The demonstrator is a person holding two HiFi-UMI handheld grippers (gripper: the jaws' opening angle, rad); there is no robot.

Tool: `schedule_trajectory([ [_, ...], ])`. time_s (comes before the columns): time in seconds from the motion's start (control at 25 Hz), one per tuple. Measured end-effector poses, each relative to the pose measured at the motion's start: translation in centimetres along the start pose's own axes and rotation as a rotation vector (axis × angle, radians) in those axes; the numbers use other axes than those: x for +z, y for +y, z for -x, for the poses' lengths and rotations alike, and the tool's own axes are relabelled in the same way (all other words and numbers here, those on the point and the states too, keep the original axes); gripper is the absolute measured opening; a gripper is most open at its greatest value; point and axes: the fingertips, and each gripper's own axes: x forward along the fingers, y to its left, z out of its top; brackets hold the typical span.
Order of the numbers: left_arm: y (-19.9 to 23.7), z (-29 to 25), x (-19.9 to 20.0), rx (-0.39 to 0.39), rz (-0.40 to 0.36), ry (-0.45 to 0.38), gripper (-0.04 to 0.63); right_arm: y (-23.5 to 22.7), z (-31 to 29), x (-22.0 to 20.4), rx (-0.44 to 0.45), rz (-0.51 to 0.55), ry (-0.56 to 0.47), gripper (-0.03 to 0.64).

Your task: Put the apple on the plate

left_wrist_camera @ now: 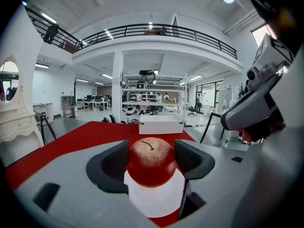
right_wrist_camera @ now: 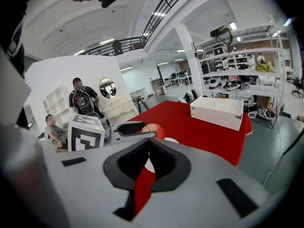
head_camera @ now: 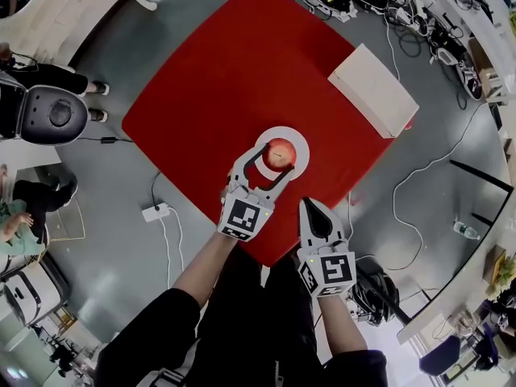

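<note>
A red table (head_camera: 242, 95) fills the middle of the head view, on a grey floor (head_camera: 121, 240). A white box (head_camera: 372, 89) lies at its upper-right edge. Lower left of the table, a white power strip (head_camera: 156, 212) rests on the floor (cable attached).

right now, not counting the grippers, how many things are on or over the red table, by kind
apple: 1, held between the jaws of the left gripper, over the plate
plate: 1
white box: 1
total: 3
</note>
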Motion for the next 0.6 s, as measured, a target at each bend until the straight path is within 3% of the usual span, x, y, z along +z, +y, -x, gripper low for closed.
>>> schedule_trajectory([
  [0.28, 0.0, -1.5, -2.7, 0.012, -0.012, 0.023, 0.300, -0.1, -0.2, -2.0, 0.014, -0.029, 0.036, 0.011],
  [0.6, 0.2, -2.6, -5.1, 0.029, 0.025, 0.048, 0.299, -0.5, -0.1, -3.2, 0.009, -0.032, 0.060, 0.011],
])
